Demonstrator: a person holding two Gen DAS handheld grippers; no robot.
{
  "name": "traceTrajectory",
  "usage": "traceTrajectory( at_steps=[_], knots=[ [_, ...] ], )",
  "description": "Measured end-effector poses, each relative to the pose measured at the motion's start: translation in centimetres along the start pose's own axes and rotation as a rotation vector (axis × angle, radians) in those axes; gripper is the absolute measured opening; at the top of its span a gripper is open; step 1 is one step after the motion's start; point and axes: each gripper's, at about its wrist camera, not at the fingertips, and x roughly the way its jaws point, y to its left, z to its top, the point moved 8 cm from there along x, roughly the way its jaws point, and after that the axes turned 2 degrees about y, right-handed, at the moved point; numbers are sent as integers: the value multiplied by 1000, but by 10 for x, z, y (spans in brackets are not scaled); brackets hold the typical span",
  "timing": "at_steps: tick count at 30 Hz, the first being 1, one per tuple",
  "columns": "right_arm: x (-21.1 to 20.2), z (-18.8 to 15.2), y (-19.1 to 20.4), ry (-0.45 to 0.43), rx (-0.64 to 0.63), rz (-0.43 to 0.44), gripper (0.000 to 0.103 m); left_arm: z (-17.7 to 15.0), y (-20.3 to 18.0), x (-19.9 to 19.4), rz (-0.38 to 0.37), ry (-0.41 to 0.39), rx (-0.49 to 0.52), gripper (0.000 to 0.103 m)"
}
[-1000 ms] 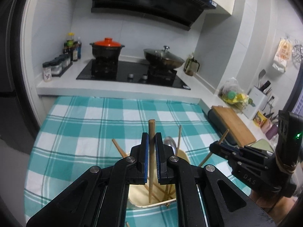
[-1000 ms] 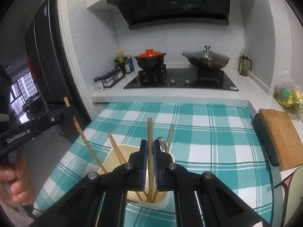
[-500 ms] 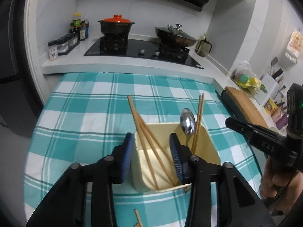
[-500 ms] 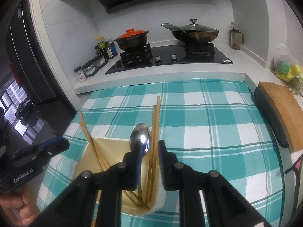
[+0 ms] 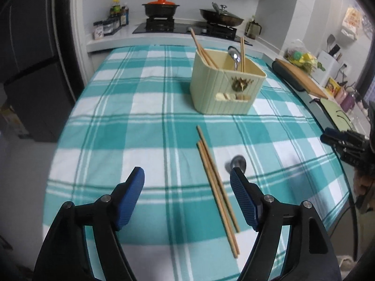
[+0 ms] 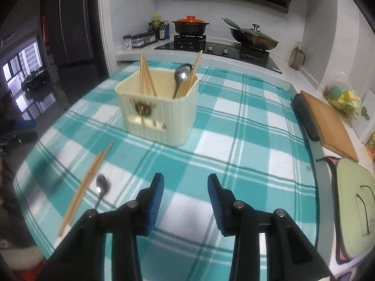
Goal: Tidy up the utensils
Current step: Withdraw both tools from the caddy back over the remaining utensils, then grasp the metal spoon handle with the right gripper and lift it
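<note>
Chopsticks (image 5: 216,182) lie on the cloth (image 5: 131,126); each hand-held gripper, left (image 5: 187,196) and right (image 6: 185,201), gapes empty, jaws just opening.

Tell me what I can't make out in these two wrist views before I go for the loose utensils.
- Loose spoon: left wrist view, handle hidden behind the left gripper's right finger; bowl blurred.
- Loose chopsticks: right wrist view, motion-blurred; count unclear.
- Utensil holder: both views, its walls hide the lower ends of the utensils inside.
- Right gripper: left wrist view, cut off by the edge.

cream holder (image 5: 226,89): upright, chopsticks and spoon inside | loose chopsticks (image 5: 216,187), spoon (image 6: 102,187): flat on cloth
</note>
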Motion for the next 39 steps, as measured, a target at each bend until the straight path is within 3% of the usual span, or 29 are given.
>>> traceTrajectory(
  at_steps=[5,8,11,17,21,27,39],
  knots=[
    [-8,-85,18,-7,133,-42,39,-50,-16,10,-3,-25,-94,77],
    [-11,-115,32,-39,177,-94,39,-67,-27,16,0,-15,-93,77],
    [-13,-131,44,-46,181,-74,39,-78,-34,16,-10,-10,-80,77],
    [-14,-136,39,-55,240,-72,39,-87,-17,5,35,-66,-131,77],
    [-13,-141,43,-49,237,-70,39,-99,-7,8,48,-47,-172,77],
    [-3,-147,62,-12,201,-43,39,-106,-7,12,65,-39,-154,77],
    [29,-115,136,42,49,147,36,-109,3,23,79,-9,-176,78]
  ],
)
